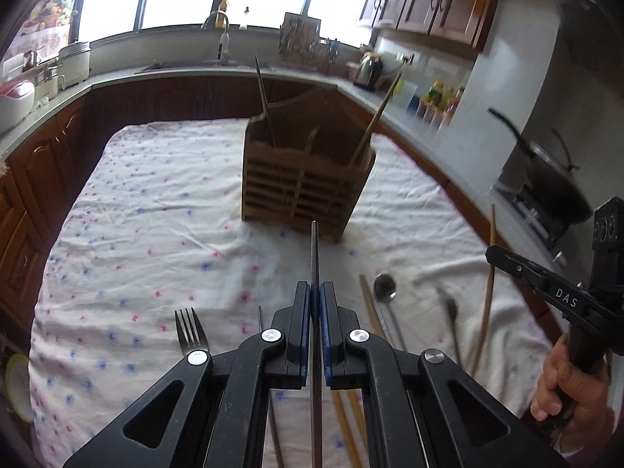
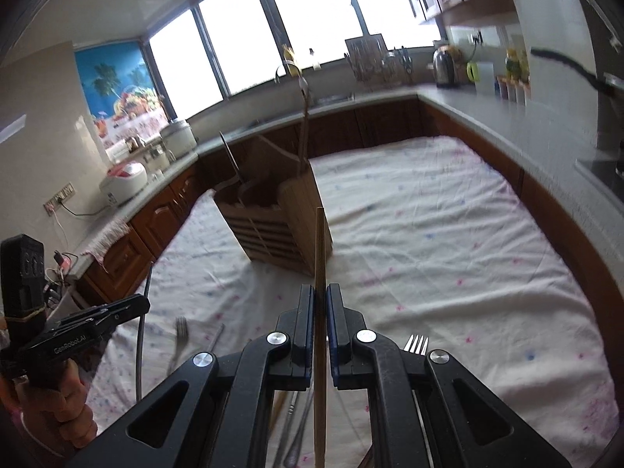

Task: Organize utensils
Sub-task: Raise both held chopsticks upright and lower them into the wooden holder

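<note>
Left gripper (image 1: pixel 316 292): jaws closed down on a thin metal chopstick (image 1: pixel 314 249), dark grey, held lengthwise between the blue pads. Its tip projects forward and points at the lower front of the wooden utensil holder (image 1: pixel 304 191).

Right gripper (image 2: pixel 320 296): jaws closed on a wooden chopstick (image 2: pixel 320 241), light brown, also running lengthwise between the pads. Tip points toward the near corner of the holder. In the left wrist view this gripper shows at the right edge, gripped by the person's right hand (image 1: pixel 561 386), with the wooden stick standing near upright above the cloth.

Holder: slatted wood, with a divider down its front, standing upright on the floral tablecloth (image 1: pixel 136 202). One dark stick leans out of its left rear part, one wooden chopstick leans out of its right part. Exact compartments cannot be told.

Loose on the cloth, near side, left wrist view: a fork (image 1: pixel 191 331) just left of the left gripper, tines pointing away; a metal spoon (image 1: pixel 385 286) to the right, bowl away; wooden chopsticks (image 1: pixel 370 312) lying beside the spoon; another spoon (image 1: pixel 450 308), blurred, further right.

Right wrist view: a second fork (image 2: pixel 416 344) peeks out just right of the right gripper.

Background: a kettle (image 1: pixel 369 67) on the counter.
</note>
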Demonstrator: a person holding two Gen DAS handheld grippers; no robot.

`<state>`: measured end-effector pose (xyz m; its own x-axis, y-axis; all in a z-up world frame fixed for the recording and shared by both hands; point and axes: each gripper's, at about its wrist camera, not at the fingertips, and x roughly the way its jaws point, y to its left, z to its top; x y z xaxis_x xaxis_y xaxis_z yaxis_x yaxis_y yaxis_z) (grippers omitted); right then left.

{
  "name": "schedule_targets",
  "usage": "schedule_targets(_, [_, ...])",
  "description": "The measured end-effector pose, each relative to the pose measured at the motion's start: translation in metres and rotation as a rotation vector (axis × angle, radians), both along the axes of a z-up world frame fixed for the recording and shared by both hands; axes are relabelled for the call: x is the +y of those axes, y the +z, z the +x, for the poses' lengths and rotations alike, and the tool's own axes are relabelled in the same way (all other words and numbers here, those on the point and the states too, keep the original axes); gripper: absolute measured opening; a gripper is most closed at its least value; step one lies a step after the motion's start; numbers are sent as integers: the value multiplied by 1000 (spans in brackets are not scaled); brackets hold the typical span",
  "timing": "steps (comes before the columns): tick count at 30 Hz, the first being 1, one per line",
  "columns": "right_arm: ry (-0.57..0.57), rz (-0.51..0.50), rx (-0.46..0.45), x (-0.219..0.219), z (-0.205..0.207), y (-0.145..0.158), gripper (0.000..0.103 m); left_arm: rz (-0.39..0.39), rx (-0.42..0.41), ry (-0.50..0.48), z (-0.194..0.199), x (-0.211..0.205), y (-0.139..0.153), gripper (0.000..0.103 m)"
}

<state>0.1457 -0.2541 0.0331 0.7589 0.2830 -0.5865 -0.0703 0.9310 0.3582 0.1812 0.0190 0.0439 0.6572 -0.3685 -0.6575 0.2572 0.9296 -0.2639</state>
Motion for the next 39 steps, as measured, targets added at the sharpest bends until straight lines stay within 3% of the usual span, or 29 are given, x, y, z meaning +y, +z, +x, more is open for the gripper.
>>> schedule_targets(10, [8, -2, -79, 5, -9, 28, 6, -79, -62, 28, -27, 29, 23, 3])
schedule_targets(39, [11, 16, -158, 8, -7, 49, 6, -104, -121, 39, -24, 28, 29, 3])
